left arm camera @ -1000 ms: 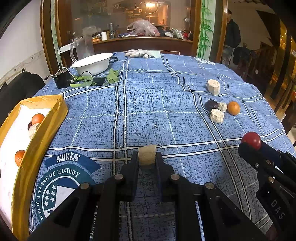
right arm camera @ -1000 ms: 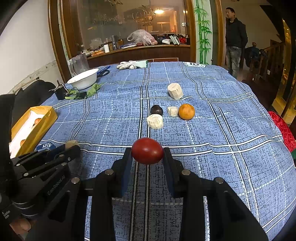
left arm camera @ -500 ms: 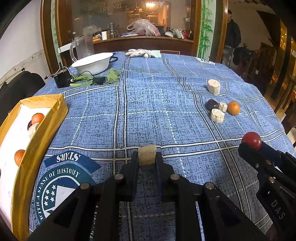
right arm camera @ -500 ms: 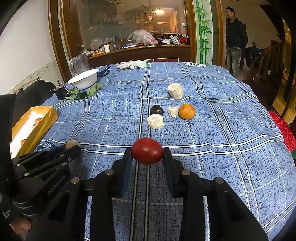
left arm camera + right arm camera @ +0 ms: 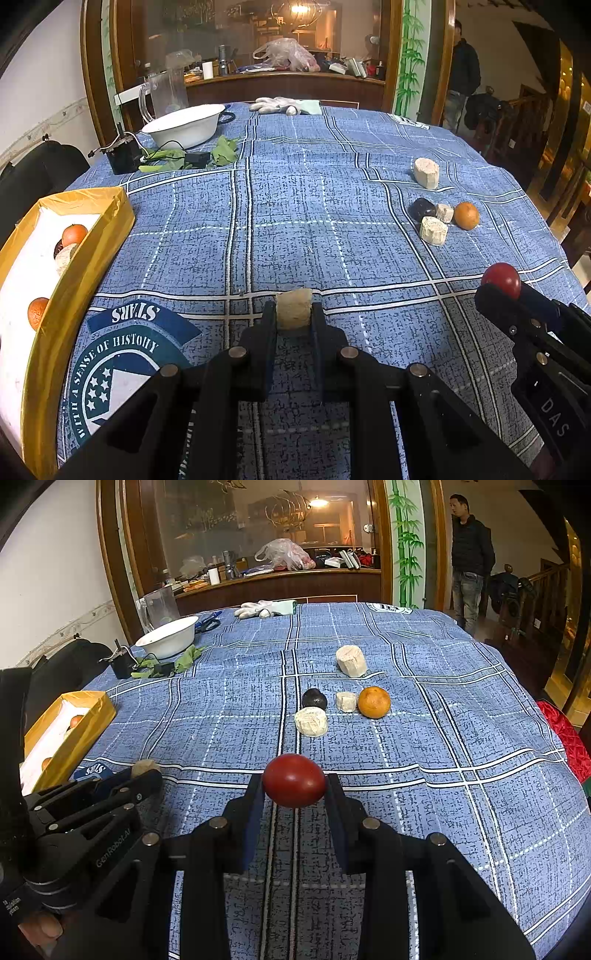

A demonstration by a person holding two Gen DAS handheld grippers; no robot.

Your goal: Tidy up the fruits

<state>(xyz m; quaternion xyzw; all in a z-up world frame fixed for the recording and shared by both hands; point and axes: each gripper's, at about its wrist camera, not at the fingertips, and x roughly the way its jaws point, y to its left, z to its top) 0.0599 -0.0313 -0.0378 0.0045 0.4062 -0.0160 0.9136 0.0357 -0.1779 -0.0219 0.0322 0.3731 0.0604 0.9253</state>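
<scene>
So the left tongs [image 5: 293, 319] are clamped on a beige chunk [image 5: 293, 308] and the right tongs [image 5: 294, 799] are squeezing a red fruit [image 5: 294, 780], both held over the blue-clothed counter [image 5: 295, 206]. The yellow box [image 5: 79, 273] sits off left with some fruit inside; an orange [image 5: 374, 702] and pale pieces wait farther back.

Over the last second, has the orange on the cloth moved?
No. The orange sits right of the small pale chunk, same spot against the cloth's grid lines.
</scene>
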